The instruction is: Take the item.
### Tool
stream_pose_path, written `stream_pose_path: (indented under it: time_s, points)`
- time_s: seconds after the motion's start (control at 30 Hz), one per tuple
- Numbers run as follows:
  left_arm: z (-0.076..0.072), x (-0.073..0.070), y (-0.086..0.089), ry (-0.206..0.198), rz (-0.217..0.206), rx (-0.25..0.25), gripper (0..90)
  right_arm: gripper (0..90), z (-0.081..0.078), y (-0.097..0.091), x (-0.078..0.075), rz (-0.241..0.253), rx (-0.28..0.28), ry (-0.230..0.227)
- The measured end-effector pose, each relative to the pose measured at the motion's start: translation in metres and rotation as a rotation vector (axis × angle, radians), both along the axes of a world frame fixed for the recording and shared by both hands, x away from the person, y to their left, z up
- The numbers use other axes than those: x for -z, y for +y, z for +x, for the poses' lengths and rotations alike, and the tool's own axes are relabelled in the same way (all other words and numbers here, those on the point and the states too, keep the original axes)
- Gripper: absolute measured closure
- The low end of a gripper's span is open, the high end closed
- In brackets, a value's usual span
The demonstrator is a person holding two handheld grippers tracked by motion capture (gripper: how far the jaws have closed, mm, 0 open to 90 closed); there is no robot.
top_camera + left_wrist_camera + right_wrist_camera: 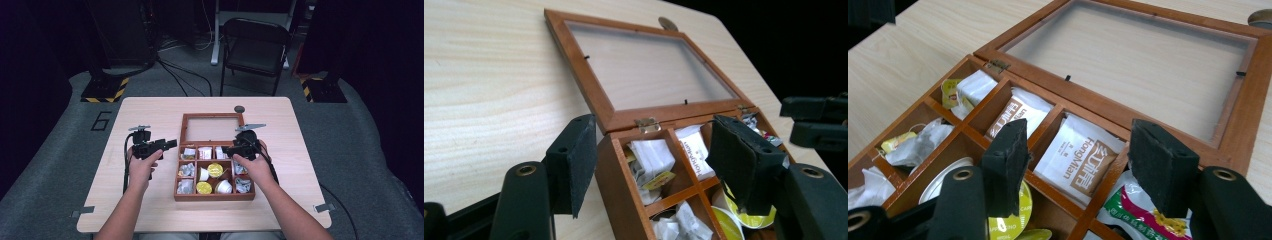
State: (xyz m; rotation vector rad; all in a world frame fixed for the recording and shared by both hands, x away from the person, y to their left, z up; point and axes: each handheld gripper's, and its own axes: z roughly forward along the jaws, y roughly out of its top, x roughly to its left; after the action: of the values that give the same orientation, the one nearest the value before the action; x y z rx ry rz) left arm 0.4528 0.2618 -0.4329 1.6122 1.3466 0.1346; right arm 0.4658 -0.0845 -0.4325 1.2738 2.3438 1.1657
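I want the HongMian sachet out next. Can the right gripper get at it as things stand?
Probably yes: the lid lies fully open, and the right gripper, jaws empty, hovers above the HongMian sachet.

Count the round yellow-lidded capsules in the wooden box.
2: one yellow-lidded capsule in the middle row's centre compartment, another in the front row's centre. Others may be hidden under the right hand.

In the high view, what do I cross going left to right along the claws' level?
Bare table → left claw → open wooden box → right claw → bare table again.
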Motion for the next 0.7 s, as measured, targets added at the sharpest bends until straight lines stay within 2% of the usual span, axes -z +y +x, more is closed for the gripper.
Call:
stream_pose_path:
  time_s: [0.1, 0.13, 0.2, 0.23, 0.37, 0.4, 0.5, 0.53, 0.7]
  points:
    - [-0.001, -0.004, 0.003, -0.002, -0.012, 0.01, 36.1, 40.8, -0.003, 0.003, 0.0, 0.001, -0.005, -0.003]
    - [-0.004, -0.008, 0.006, -0.017, -0.013, 0.005, 36.1, 40.6, -0.007, 0.006, 0.001, 0.003, -0.013, -0.009]
    - [-0.006, -0.009, 0.007, -0.009, -0.015, -0.001, 36.1, 40.1, -0.008, 0.008, 0.002, 0.001, -0.019, -0.011]
    - [-0.008, -0.01, 0.008, -0.015, -0.015, -0.006, 36.1, 38.9, -0.009, 0.012, 0.005, -0.007, -0.028, 0.002]
    - [-0.009, -0.008, 0.009, -0.024, 0.009, -0.009, 36.1, 38.7, -0.008, 0.016, 0.009, -0.018, -0.044, 0.004]
    - [-0.01, -0.005, 0.01, -0.018, 0.017, -0.007, 36.1, 38.7, -0.009, 0.019, 0.01, -0.015, -0.038, 0.019]
    - [-0.011, -0.002, 0.009, -0.003, 0.017, -0.008, 36.1, 38.7, -0.011, 0.022, 0.012, -0.017, -0.053, 0.018]
    - [-0.011, 0.0, 0.01, -0.005, 0.033, 0.001, 36.1, 38.7, -0.015, 0.026, 0.014, -0.031, -0.067, 0.026]
    - [-0.012, 0.001, 0.008, -0.006, 0.026, -0.002, 36.1, 38.8, -0.023, 0.031, 0.02, -0.027, -0.088, 0.025]
